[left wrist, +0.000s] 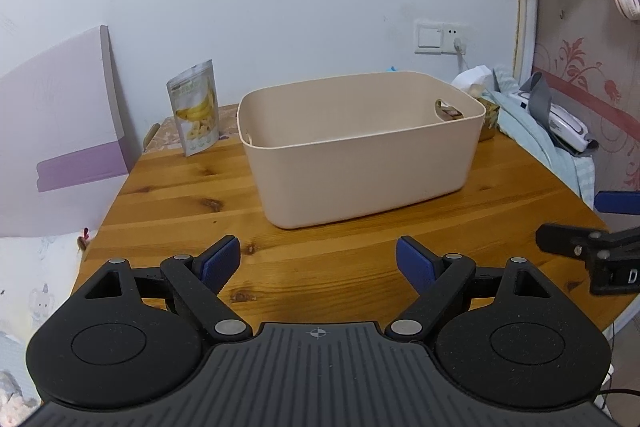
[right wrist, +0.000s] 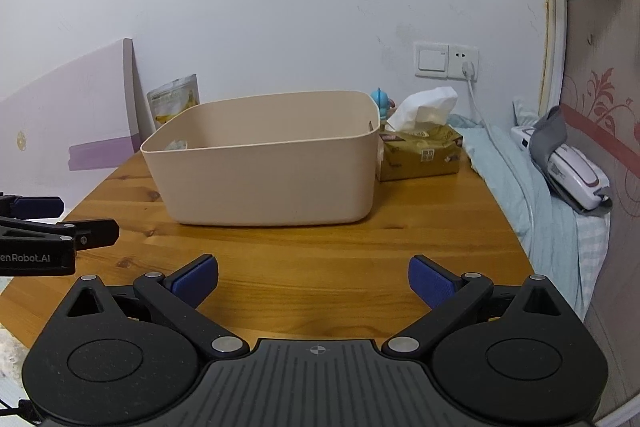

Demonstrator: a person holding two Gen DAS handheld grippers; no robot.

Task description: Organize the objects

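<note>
A beige plastic bin [left wrist: 360,151] stands on the wooden table [left wrist: 192,211]; it also shows in the right wrist view [right wrist: 264,167]. A banana snack pouch [left wrist: 194,107] stands upright to the bin's left, half hidden behind the bin in the right wrist view [right wrist: 174,99]. A gold tissue box [right wrist: 422,151] sits right of the bin, with a small blue toy figure [right wrist: 382,103] behind it. My left gripper [left wrist: 318,263] is open and empty, short of the bin's near wall. My right gripper [right wrist: 314,281] is open and empty, also short of the bin. Something pale lies inside the bin [right wrist: 178,145].
A white and purple board [left wrist: 68,131] leans on the wall at the left. A bed with a blue sheet [right wrist: 532,195] and a white device with a grey strap [right wrist: 568,163] borders the table's right edge. A wall socket with a plugged cable [right wrist: 466,67] is behind.
</note>
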